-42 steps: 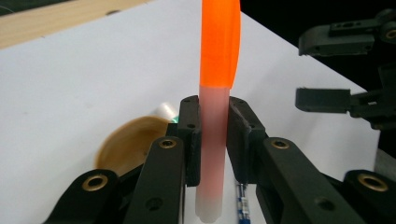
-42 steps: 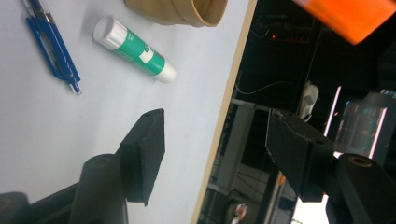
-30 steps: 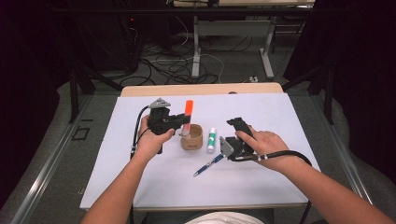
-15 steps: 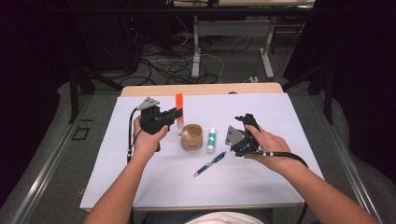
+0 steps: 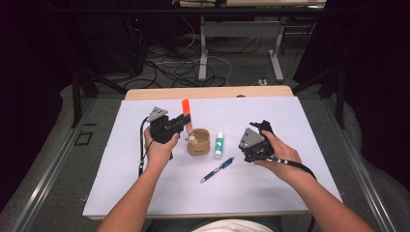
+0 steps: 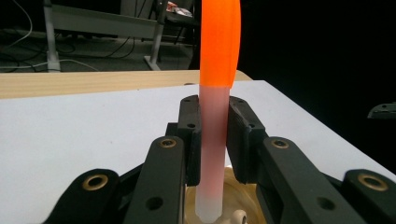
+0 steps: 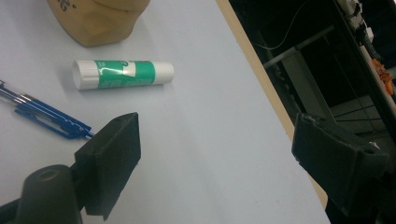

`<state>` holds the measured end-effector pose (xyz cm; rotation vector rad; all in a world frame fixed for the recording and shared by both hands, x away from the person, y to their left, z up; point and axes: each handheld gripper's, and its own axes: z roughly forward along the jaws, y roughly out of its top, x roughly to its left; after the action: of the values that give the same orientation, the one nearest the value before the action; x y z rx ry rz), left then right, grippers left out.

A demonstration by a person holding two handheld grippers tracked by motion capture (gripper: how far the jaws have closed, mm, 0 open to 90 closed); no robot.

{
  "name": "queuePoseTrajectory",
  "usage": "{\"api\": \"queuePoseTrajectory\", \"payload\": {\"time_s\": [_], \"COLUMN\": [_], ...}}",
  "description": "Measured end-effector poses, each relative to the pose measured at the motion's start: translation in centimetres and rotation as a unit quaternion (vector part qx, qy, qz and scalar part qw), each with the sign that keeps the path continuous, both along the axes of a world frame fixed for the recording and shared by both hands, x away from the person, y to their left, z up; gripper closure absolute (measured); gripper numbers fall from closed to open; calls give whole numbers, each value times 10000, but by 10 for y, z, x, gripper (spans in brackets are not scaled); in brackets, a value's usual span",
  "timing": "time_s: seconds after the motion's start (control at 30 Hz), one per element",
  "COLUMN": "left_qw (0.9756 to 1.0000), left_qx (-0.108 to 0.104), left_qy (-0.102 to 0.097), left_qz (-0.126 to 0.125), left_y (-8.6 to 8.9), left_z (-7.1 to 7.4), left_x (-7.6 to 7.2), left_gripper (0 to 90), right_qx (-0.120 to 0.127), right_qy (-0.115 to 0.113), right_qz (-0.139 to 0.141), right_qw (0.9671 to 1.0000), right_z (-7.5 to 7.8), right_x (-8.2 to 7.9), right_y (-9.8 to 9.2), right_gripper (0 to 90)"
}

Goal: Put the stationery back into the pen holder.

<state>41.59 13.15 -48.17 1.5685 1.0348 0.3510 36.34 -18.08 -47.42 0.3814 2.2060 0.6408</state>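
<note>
Lowered since before, the left claw (image 5: 183, 121) clamps the orange-capped marker (image 6: 215, 112) above the tan cup (image 5: 199, 142). Right of that cup, the right claw (image 7: 210, 163) has just widened, holding nothing.

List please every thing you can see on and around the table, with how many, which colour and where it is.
marker: 1, orange cap and whitish body, upright between the left jaws, lower end over the cup
cup: 1, tan, middle of the table
glue stick: 1, green and white, lying just right of the cup
pen: 1, blue, lying in front of the glue stick
table: 1, white top with a wooden far edge
cables: several, black and white, on the floor behind the table
left gripper: 1, black, jaws shut on the marker
right gripper: 1, black, jaws open and holding nothing, above the table right of the glue stick
</note>
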Motion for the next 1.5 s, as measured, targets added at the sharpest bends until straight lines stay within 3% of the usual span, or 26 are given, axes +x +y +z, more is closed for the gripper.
{"api": "queuePoseTrajectory", "payload": {"time_s": [0.43, 0.8, 1.5], "left_qw": [9997, 9997, 9990], "left_qx": [-142, -74, 110], "left_qy": [166, 164, 206], "left_qz": [-106, -189, -368], "left_y": [-8, -5, -3], "left_z": [-20, -25, -39], "left_x": [5, 6, 1], "left_gripper": [776, 775, 773], "right_qx": [420, 526, 494], "right_qy": [118, 131, 223], "right_qz": [-117, -122, -158], "right_qw": [9990, 9985, 9984], "right_z": [-13, -18, -21], "right_x": [-4, -4, -5], "right_y": [-2, -1, -1], "right_gripper": [153, 155, 157]}}
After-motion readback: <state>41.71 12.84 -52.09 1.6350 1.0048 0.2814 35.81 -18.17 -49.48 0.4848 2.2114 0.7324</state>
